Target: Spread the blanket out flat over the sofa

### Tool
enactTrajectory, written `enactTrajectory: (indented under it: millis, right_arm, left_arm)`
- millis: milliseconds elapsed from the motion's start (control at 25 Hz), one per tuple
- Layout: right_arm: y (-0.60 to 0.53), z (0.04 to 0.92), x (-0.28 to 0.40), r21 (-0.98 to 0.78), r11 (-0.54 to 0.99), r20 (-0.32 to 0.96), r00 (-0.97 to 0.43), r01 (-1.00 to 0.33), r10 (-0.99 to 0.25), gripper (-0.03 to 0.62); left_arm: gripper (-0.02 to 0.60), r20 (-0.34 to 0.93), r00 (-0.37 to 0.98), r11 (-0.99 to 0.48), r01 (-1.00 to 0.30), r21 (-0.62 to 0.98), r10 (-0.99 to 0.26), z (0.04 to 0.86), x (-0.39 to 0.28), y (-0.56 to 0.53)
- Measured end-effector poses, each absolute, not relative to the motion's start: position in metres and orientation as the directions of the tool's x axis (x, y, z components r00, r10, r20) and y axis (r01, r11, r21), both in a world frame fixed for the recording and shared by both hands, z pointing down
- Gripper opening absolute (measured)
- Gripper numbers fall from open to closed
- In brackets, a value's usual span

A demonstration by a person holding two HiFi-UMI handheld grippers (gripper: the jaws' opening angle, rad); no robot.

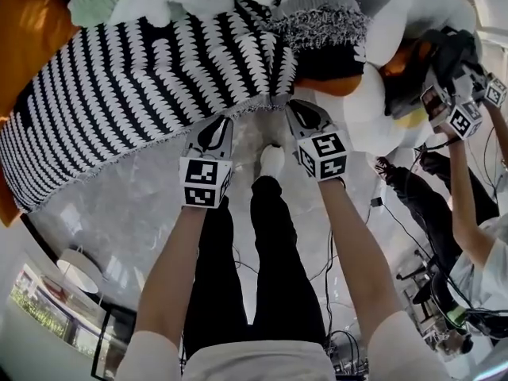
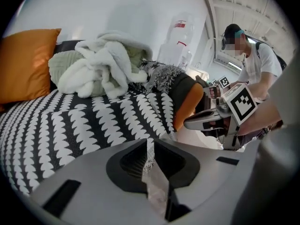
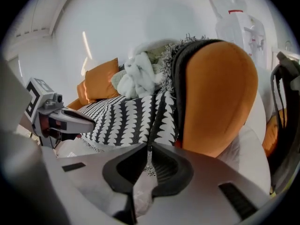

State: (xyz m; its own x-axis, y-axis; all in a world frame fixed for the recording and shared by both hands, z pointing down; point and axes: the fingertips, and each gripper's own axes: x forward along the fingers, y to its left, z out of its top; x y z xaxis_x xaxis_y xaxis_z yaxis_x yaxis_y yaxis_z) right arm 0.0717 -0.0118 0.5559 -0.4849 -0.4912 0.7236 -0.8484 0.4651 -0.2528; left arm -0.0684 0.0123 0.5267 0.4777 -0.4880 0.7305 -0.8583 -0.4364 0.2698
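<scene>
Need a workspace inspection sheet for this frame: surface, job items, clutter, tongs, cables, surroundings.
Surface: orange sofa, seat mostly under the blanket.
Job's things: black-and-white blanket lies over the seat, its fringed near edge held off the front.
Clutter: white fleece throw heaped at the back; orange cushion; grey fringed knit over the sofa's arm.
Tongs: left tongs and right tongs side by side, each shut on the blanket's edge.
Cables: cables loose on the floor by the person's feet.
Surroundings: second person with another gripper rig; water dispenser behind.
</scene>
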Motion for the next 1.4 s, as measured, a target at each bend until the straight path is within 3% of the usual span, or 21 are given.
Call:
enactTrajectory:
  millis: [440, 720, 1040, 1400]
  right_arm:
    - [-0.020, 0.613, 0.080, -0.256, 0.457, 0.712, -0.486, -0.852, -0.506, 0.029]
    - [-0.025, 0.622, 0.082, -0.213, 0.428, 0.739, -0.431, -0.878, -0.517, 0.111]
    - [-0.024, 0.640, 0.086, -0.200, 0.416, 0.747, -0.412, -0.887, -0.522, 0.146]
    - [-0.030, 0.648, 0.083, -0.202, 0.407, 0.755, -0.407, -0.891, -0.515, 0.115]
  left_arm:
    - [0.096, 0.788, 0.399, -0.437, -0.880, 0.185, -0.469, 0.593, -0.065, 0.015]
    - [0.141, 0.831, 0.339, -0.485, -0.869, 0.097, -0.442, 0.618, -0.073, 0.017]
    - [0.141, 0.857, 0.239, -0.501, -0.865, -0.025, -0.457, 0.635, -0.078, 0.017]
    - [0.089, 0.855, 0.169, -0.507, -0.854, -0.122, -0.490, 0.636, -0.083, 0.015]
